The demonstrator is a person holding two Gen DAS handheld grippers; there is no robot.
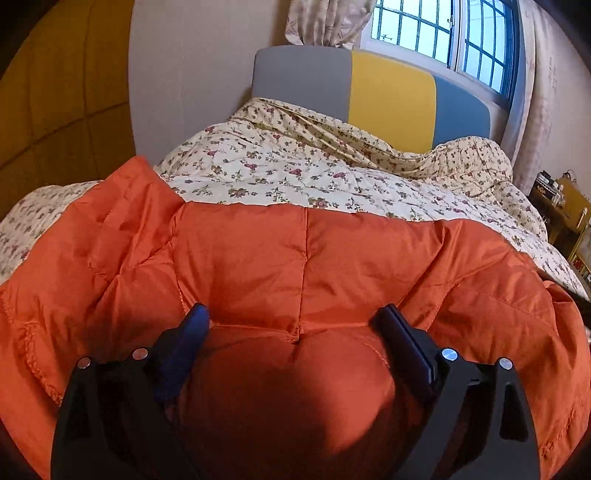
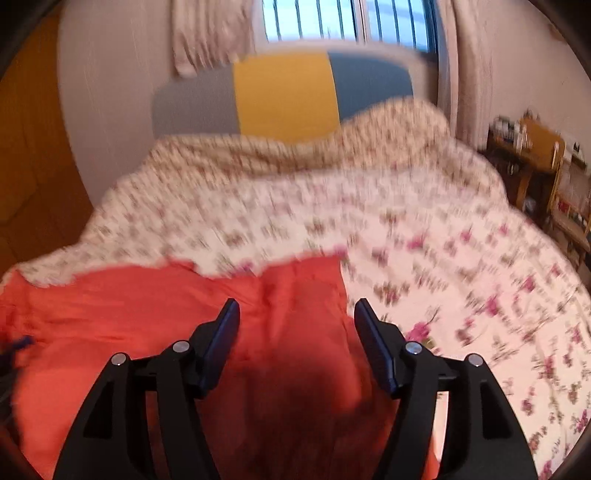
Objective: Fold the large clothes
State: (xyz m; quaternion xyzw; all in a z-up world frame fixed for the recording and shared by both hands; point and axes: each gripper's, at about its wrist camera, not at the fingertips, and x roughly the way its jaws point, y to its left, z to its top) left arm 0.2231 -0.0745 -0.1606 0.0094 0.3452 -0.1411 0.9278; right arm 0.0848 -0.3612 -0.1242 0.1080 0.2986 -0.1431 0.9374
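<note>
An orange quilted padded garment lies spread across the floral bed cover and fills the lower half of the left wrist view. My left gripper is open, its jaws wide apart, pressed low over a puffy panel of the garment with fabric bulging between them. In the blurred right wrist view the same orange garment lies at lower left. My right gripper is open just above the garment's right edge, holding nothing.
The bed has a floral quilt and a grey, yellow and blue headboard under a barred window. A wooden wardrobe stands at the left. Cluttered wooden shelves stand at the right of the bed.
</note>
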